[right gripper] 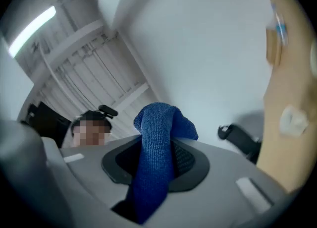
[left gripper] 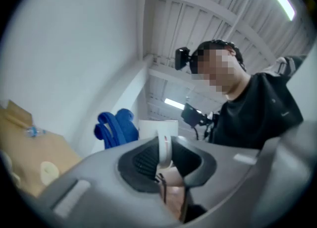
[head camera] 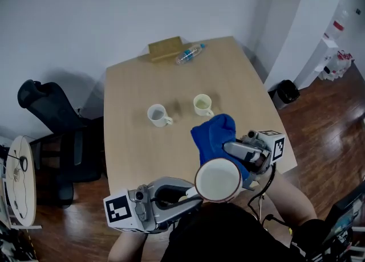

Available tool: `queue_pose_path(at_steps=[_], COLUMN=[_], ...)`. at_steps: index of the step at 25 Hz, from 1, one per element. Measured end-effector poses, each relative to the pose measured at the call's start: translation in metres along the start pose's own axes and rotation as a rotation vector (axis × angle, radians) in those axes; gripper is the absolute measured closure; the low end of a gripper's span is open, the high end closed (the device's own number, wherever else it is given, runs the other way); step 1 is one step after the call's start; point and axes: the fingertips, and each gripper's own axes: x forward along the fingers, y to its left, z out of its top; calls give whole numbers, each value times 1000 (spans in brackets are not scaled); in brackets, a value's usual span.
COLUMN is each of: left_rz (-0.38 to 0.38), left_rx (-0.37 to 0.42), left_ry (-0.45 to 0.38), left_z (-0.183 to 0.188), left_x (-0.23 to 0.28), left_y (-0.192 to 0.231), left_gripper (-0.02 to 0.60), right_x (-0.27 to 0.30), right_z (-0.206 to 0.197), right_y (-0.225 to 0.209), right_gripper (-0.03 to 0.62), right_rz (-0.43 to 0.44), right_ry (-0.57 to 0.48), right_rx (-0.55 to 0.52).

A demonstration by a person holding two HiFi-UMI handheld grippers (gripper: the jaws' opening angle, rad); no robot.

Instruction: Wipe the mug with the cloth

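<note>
Closest to the head camera is the mug (head camera: 218, 180), raised off the table with its pale, empty inside facing up. Below it spreads the wooden table (head camera: 137, 152), with a black office chair (head camera: 54, 118) at its left edge.

Left gripper (head camera: 188, 196) is clamped on the mug's handle; its own view shows the handle pinched between the jaws, with the mug body just beyond. Right gripper (head camera: 246, 154) is clenched on the blue cloth (head camera: 214, 135), whose folds stand up between the jaws in that gripper's view. The cloth bunches against the far side of the mug and seems to touch its outer wall, though the contact itself is hidden behind the rim.

Further out on the table stand a spare white mug (head camera: 158, 114) and a cream mug (head camera: 202, 105), well apart from the grippers. A brown box (head camera: 165, 48) and a small plastic bottle (head camera: 189, 54) lie at the far edge.

Both pick-ups look done: mug and cloth are each in hand and brought together. Wiping seems to be at its start or under way. How much of the wall has been rubbed cannot be judged. Left, probably: working the cloth round the wall and rim, then setting both down.
</note>
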Motion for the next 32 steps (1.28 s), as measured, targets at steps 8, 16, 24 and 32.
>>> queue_pose_path(at_steps=[8, 16, 24, 32], left_rz=[556, 665, 639, 446], left_rx=[14, -139, -180, -44], left_ry=[-212, -318, -339, -264], left_z=[44, 39, 30, 54], left_x=[-44, -38, -41, -32], left_y=[104, 128, 118, 76], left_gripper=[522, 522, 522, 520], right_x=[-3, 64, 58, 42], right_z=[88, -23, -30, 40], right_y=[30, -6, -10, 7], right_gripper=[476, 476, 474, 473], right_rz=[-702, -733, -705, -506], right_ry=[-108, 319, 425, 97], right_rx=[-946, -1692, -1720, -830])
